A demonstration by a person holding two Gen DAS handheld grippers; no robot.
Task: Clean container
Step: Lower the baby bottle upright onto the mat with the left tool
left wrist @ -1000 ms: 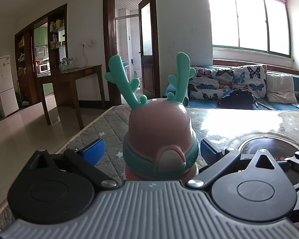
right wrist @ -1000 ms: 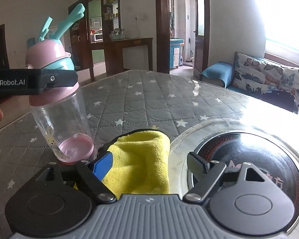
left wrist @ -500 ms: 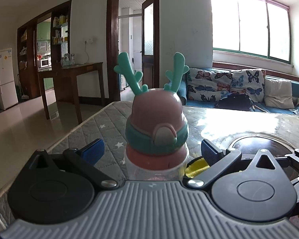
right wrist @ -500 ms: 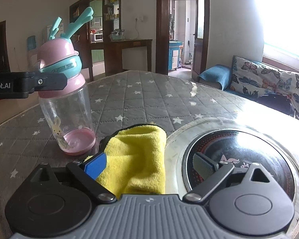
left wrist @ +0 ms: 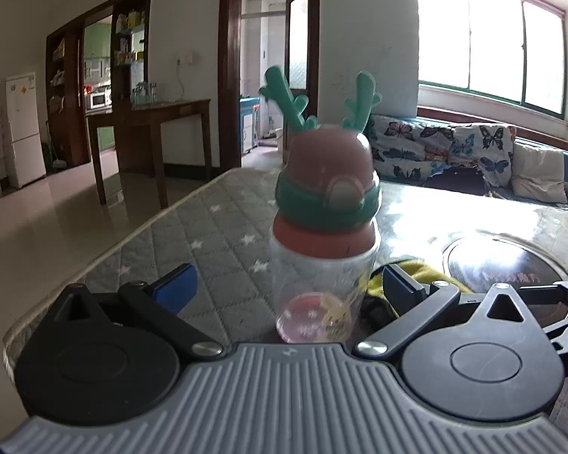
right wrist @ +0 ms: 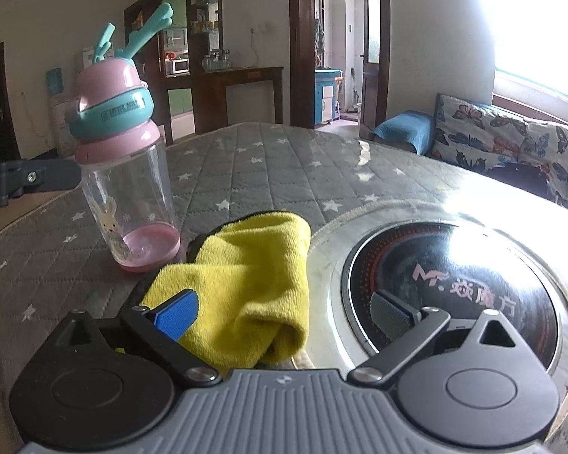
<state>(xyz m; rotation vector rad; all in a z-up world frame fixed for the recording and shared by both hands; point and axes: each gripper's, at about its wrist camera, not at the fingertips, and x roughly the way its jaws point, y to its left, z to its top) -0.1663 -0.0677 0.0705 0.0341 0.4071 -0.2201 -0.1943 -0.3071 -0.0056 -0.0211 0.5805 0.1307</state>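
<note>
While the upright antlered bottle (left wrist: 323, 242) is being framed dead ahead between the wide left gripper (left wrist: 284, 283), the yellow cloth (right wrist: 246, 283) is being straddled by the wide right gripper (right wrist: 284, 308).

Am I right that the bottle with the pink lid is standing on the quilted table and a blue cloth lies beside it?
Not quite: the cloth is yellow, as the right wrist view shows. The bottle with the pink lid does stand on the quilted table, with the cloth beside it.
</note>
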